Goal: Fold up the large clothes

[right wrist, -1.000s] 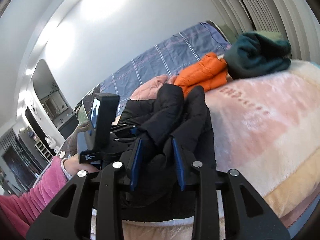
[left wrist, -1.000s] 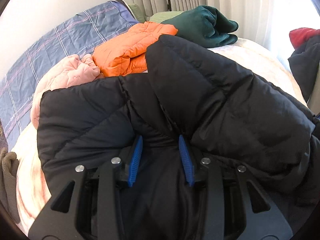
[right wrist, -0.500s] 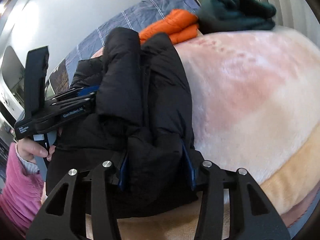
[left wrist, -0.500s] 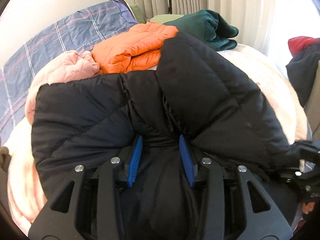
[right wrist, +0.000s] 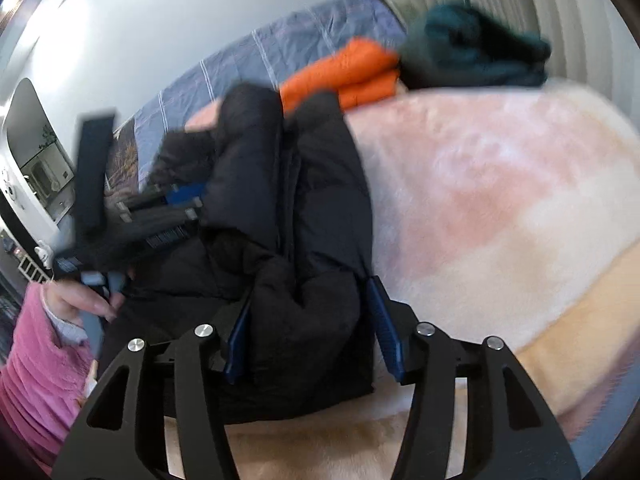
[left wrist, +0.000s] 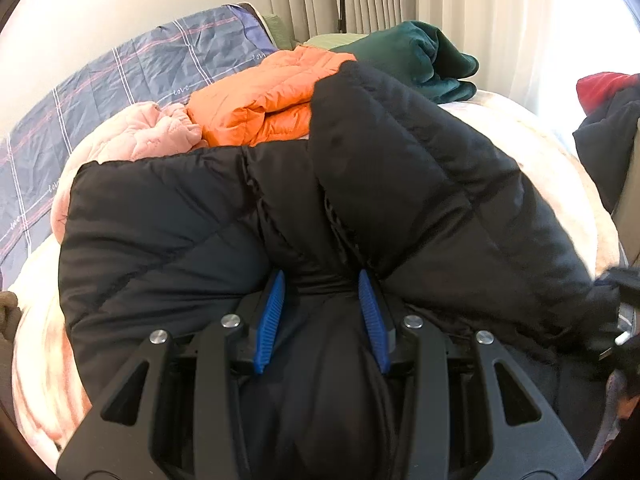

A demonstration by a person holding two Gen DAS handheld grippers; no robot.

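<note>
Pinching a bunched fold of the black puffer jacket [left wrist: 400, 184] between its blue pads, the left gripper [left wrist: 322, 300] holds the garment, whose bulk lies on the pink blanket [right wrist: 500, 184] directly ahead of its fingers. The right gripper [right wrist: 310, 328] has just been opening; jacket fabric sits between its jaws, touching the left pad, while the right pad stands just clear of the cloth. Beyond the jacket lie a folded orange jacket [left wrist: 272, 96], a dark green garment [left wrist: 420, 56] and a pink one [left wrist: 132, 136].
</note>
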